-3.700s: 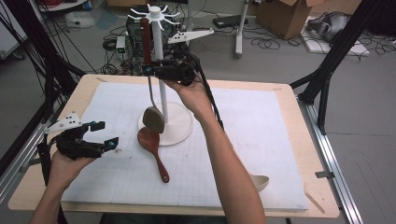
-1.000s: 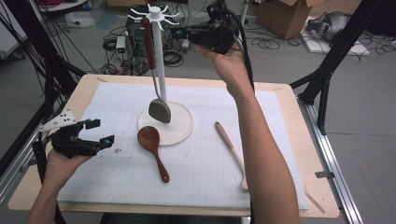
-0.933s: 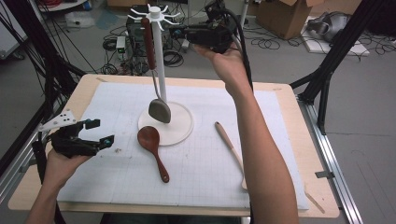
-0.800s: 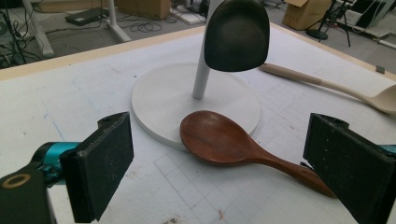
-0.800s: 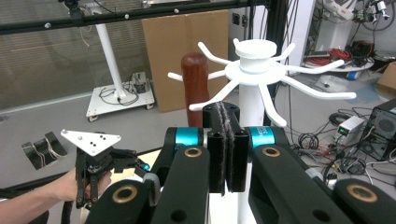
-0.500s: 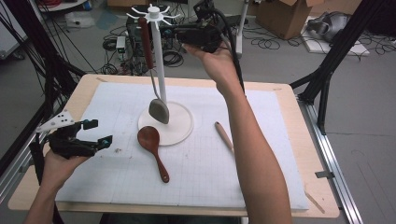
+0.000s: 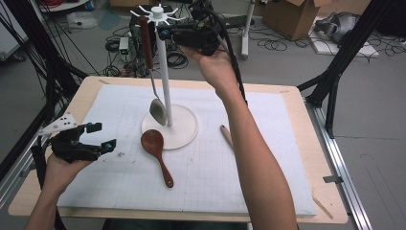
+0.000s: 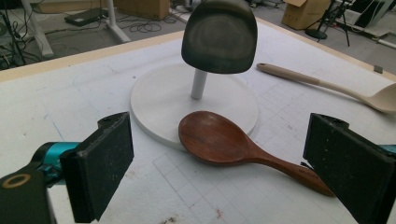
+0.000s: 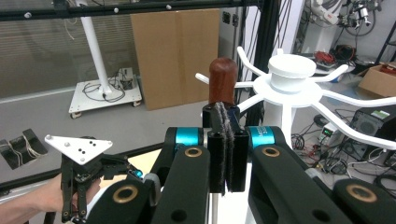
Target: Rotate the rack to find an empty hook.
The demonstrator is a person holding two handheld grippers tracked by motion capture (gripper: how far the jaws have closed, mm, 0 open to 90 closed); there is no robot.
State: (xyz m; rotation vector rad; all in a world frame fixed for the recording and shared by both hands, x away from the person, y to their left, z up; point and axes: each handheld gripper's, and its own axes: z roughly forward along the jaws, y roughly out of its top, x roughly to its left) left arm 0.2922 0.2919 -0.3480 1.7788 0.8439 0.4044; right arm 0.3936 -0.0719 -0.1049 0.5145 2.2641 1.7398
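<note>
A white utensil stand [image 7: 163, 62] rises from a round base [image 7: 184, 129] on the mat. A ladle with a brown handle [image 7: 145, 40] hangs from one of its top hooks, its metal bowl [image 7: 158, 111] just above the base. My right gripper [image 7: 163, 33] is held high beside the stand's top, jaws shut with nothing between them. In the right gripper view the shut jaws [image 9: 226, 149] point at the brown handle's top [image 9: 222, 79]. A dark wooden spoon [image 8: 219, 142] lies against the base. My left gripper [image 7: 98, 136] hovers open to its left.
A pale wooden spoon [image 8: 327, 86] lies right of the stand, mostly hidden under the right forearm [image 7: 253, 158] in the high view. The white mat [image 7: 268, 120] covers a wooden table [image 7: 306, 124]. Black frame posts and cables stand beyond the far edge.
My right gripper has moved left toward the top of the stand, jaws still shut. The left gripper and the spoons have stayed put.
</note>
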